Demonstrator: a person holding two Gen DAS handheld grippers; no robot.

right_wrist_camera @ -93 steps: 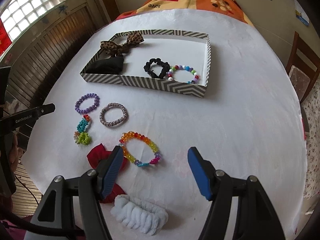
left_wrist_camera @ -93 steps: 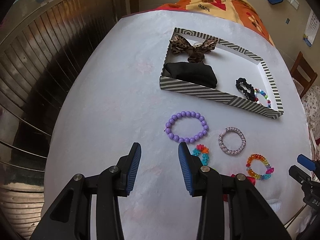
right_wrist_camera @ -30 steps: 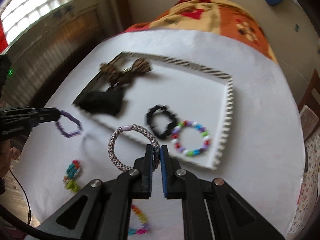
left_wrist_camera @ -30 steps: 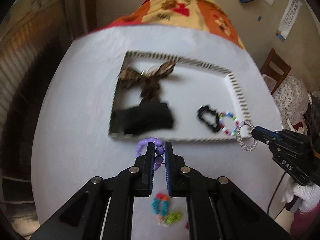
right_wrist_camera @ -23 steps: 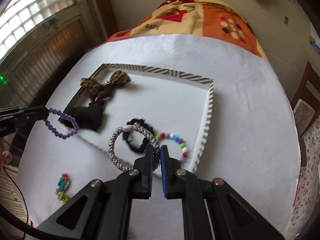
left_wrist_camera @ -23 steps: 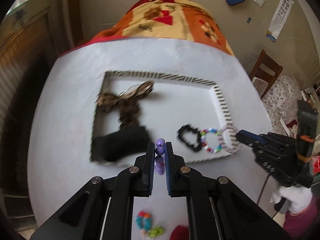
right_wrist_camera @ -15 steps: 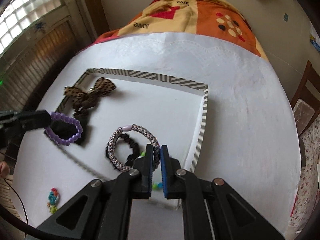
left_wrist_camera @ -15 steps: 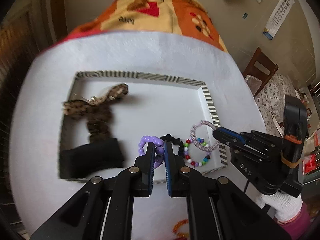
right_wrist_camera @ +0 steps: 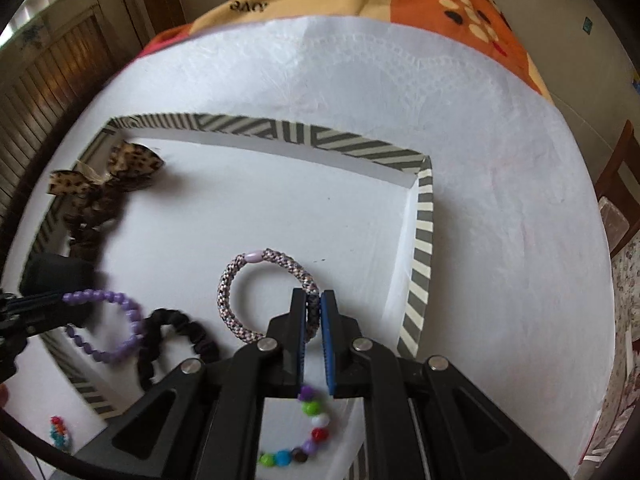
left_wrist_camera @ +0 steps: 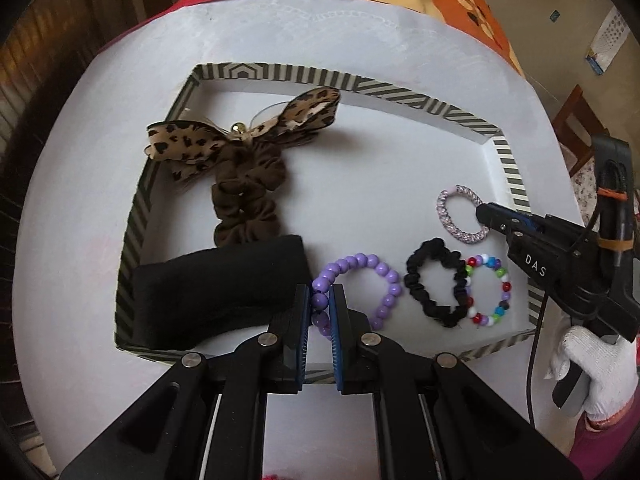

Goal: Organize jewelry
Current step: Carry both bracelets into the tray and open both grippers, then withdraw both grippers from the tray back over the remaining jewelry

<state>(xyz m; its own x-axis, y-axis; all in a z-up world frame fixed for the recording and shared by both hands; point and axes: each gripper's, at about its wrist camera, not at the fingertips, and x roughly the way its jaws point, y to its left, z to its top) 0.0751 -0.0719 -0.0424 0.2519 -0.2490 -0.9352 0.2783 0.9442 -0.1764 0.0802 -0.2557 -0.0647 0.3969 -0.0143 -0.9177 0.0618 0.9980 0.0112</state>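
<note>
Both wrist cameras look steeply down, close above the striped tray (left_wrist_camera: 132, 236) (right_wrist_camera: 424, 216). The left view faces its near-left part, the right view its near-right corner. Both share the tray floor, the purple bead bracelet (left_wrist_camera: 384, 280) (right_wrist_camera: 120, 304) and the black scrunchie (left_wrist_camera: 436, 276) (right_wrist_camera: 176, 328).

Purple bead bracelet (left_wrist_camera: 360, 286) is hanging pinched between the left jaws, loop extending right of them over the striped tray (left_wrist_camera: 352, 87). Braided pink-grey bracelet (right_wrist_camera: 256, 292) is sitting clamped between the right jaws, ring extending left and forward, inside the tray.
</note>
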